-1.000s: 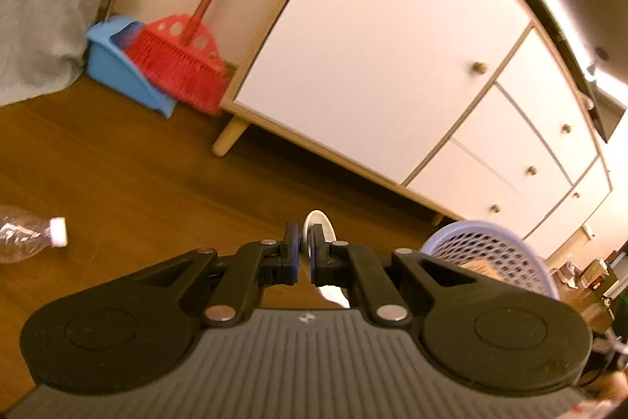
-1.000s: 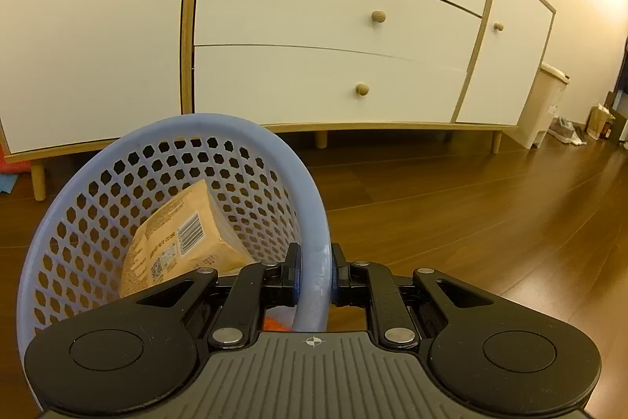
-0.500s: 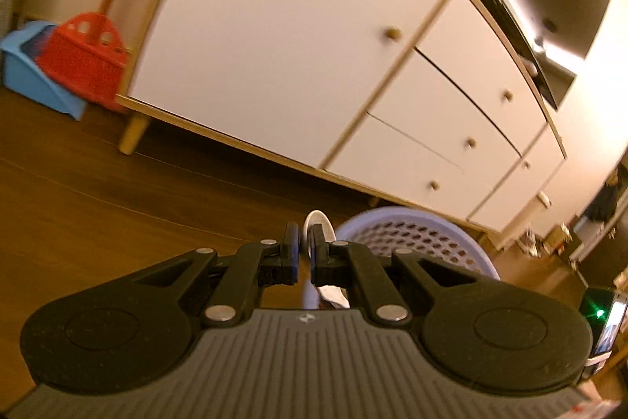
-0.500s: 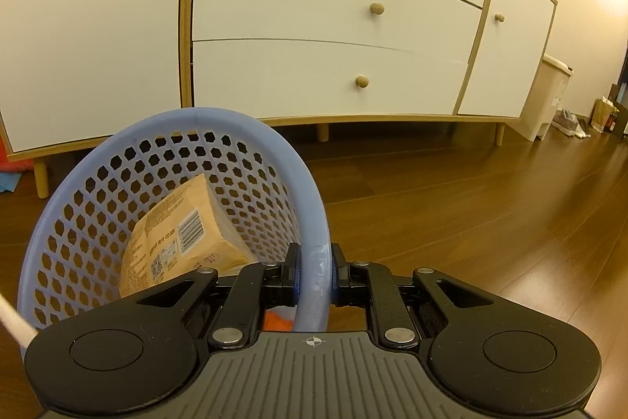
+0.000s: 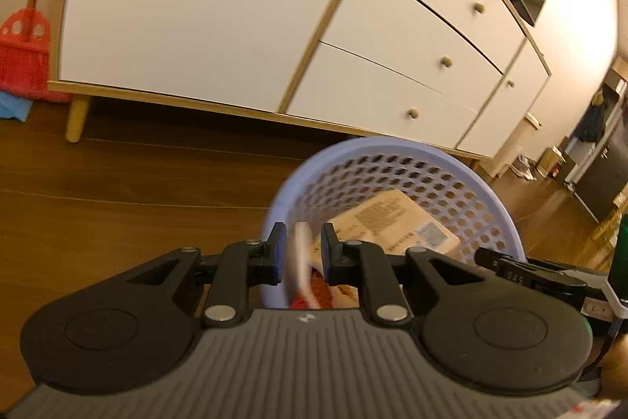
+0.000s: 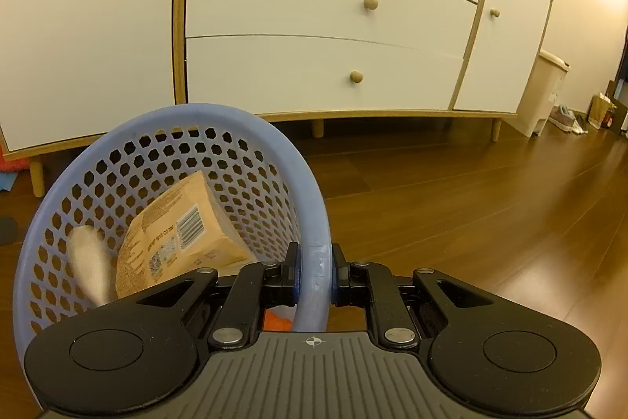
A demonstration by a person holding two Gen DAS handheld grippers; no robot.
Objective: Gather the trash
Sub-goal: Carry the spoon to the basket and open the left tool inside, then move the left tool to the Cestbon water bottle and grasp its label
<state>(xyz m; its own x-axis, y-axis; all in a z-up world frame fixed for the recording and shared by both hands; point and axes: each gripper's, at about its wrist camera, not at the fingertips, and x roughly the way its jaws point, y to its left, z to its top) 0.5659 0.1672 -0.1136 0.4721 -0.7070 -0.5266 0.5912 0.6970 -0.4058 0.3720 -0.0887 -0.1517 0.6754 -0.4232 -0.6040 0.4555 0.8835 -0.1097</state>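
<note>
The left claw stands with its jaws parted over the near rim of a blue plastic basket, and a blurred white scrap sits in the gap between them, touching neither pad as far as the blur allows. Just ahead of that claw, inside the basket, lies a tan carton with printed text, and something red and orange shows below the jaws at the basket's bottom. The right claw is clamped on the basket's rim, one pad inside the wall and one outside. Ahead and left of it the same carton leans in the basket, the white blur beside it. Beyond both claws stands a white cabinet on a wooden floor.
</note>
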